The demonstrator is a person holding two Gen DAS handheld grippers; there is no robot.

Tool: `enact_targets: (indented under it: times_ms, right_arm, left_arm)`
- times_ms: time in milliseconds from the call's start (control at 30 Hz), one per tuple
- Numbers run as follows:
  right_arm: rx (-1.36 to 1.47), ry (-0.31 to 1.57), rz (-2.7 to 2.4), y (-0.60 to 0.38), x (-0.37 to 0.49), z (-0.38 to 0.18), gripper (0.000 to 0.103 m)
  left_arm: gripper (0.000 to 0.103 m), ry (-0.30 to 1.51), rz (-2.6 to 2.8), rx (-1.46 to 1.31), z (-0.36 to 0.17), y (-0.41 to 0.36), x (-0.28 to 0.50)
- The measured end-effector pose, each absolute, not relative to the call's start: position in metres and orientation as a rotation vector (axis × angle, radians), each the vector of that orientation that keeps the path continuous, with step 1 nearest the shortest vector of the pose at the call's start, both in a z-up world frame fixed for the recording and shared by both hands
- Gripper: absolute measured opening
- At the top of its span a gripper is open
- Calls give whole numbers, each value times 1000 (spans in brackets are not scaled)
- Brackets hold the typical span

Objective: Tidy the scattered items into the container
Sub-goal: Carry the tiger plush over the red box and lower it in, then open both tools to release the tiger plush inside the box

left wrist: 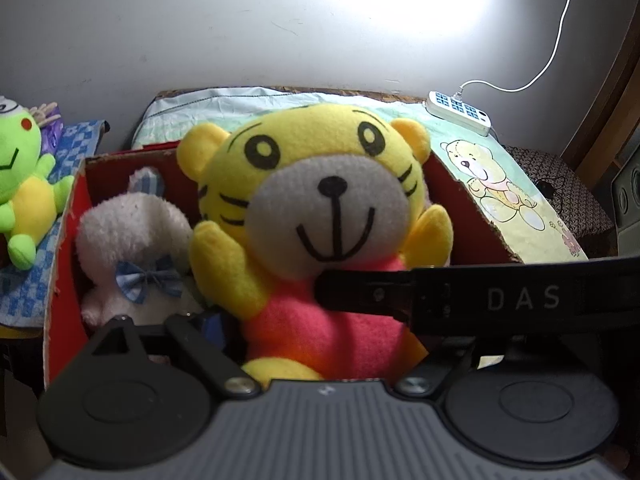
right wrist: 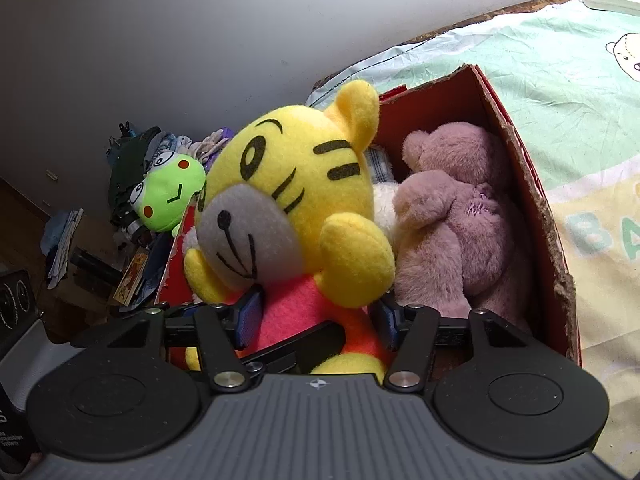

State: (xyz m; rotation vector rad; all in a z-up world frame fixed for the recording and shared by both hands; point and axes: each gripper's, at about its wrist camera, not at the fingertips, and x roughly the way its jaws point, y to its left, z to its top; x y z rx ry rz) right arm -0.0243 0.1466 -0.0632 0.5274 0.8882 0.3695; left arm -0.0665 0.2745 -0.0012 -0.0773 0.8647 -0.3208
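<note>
While the green frog point(left wrist: 24, 184) lies outside on the checked cloth at far left, the step in hand looks like setting the yellow tiger point(left wrist: 320, 184) down into the red box point(left wrist: 68, 240).

The tiger sits upright in the middle of the box, between the white plush with a blue bow point(left wrist: 132, 232) and the mauve bear point(right wrist: 460, 220). The left gripper point(left wrist: 332, 332) has its jaws wide apart around the tiger's pink body; its far finger is hidden behind the other tool. The right gripper point(right wrist: 318, 316) also stands apart, with a blue pad on each side of the torso, at the fabric but not visibly squeezing.

By count: four soft toys — three in the box, one out — plus one box and two grippers.

Next, I judge, both tools must back off without dragging the tiger up. The left one then goes for the frog, the only stray in view. The box is nearly full, so the frog will need pressing into a gap.
</note>
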Motion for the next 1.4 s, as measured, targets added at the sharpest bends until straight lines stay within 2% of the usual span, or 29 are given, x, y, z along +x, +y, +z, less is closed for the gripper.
enact_targets:
  times_ms: [700,733,767,833,1400]
  right_arm:
    - [318,801,164,148,-50,-15,59]
    - [314,803,152,149,-50,-15,59]
    - [309,806,140,149,-50,-16,59]
    - [299,813,124,150,-52,-17,59]
    - [207,802,52,159,-65,-12,61]
  left_arm:
    - [89,852,-143,20,41,283,-80]
    - [89,856,-133,16,41,285,-80]
    - [96,864,-120,13,41,287,-79]
    - [100,864,-93,13,40,290,-80]
    - [102,886,51,29,39,297,-86]
